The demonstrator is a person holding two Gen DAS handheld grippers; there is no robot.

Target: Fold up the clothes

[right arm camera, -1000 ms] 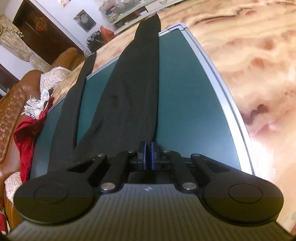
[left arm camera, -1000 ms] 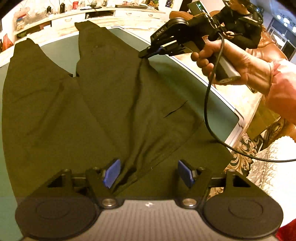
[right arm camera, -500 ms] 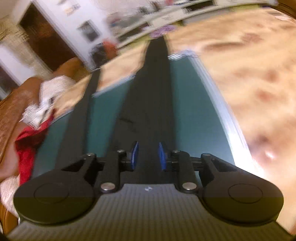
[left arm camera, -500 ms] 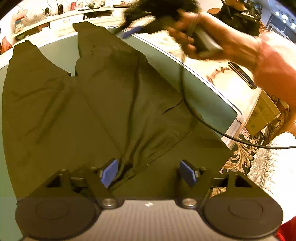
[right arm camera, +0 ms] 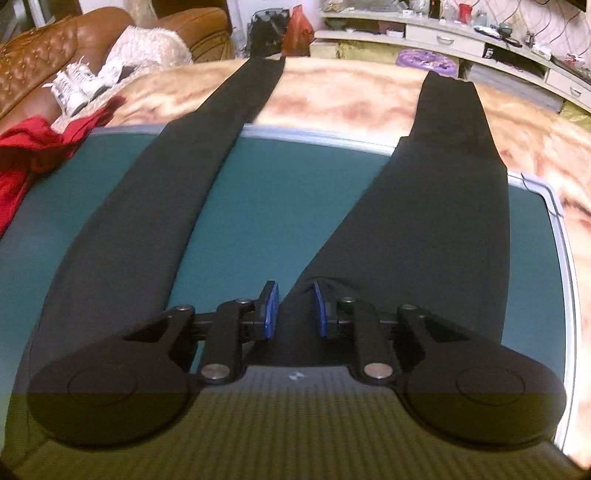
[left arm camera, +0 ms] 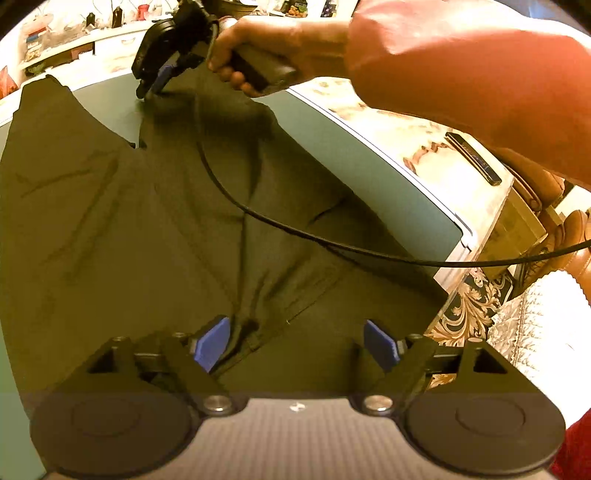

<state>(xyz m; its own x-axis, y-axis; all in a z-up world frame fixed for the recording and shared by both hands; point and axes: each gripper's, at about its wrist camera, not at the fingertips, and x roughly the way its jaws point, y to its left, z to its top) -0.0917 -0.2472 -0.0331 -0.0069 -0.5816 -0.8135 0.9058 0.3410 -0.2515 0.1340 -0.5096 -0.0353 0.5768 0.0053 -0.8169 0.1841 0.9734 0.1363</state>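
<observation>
A marbled beige counter (right arm camera: 351, 99) carries a teal mat (right arm camera: 258, 206) with a pale grey rim, and a pair of dark trousers (left arm camera: 155, 229) lies spread flat across the mat, its two legs (right arm camera: 454, 192) running over the mat's far edge onto the marble. Behind the counter stand white shelves (right arm camera: 443, 33) crowded with small items, a tufted brown leather sofa (right arm camera: 40, 55) with white shoes (right arm camera: 74, 86) on it, and a red cloth (right arm camera: 22, 147) draped at the counter's side. The trouser fabric is matte and smooth, creased in shallow folds near the waist, and a black cable (left arm camera: 332, 243) arcs above it. The left claw (left arm camera: 295, 341) hovers over the waistband with its blue pads (left arm camera: 212, 339) spread wide and released, the left pad just beside a ridge of fabric, holding nothing. The right claw (right arm camera: 294, 310), held by the person's hand (left arm camera: 255, 48) in a red sleeve, is partly open with a narrow gap between its pads, set at the inner edge of the right trouser leg near the crotch; a point of cloth sits between the pads, but they are not clenched on it.
</observation>
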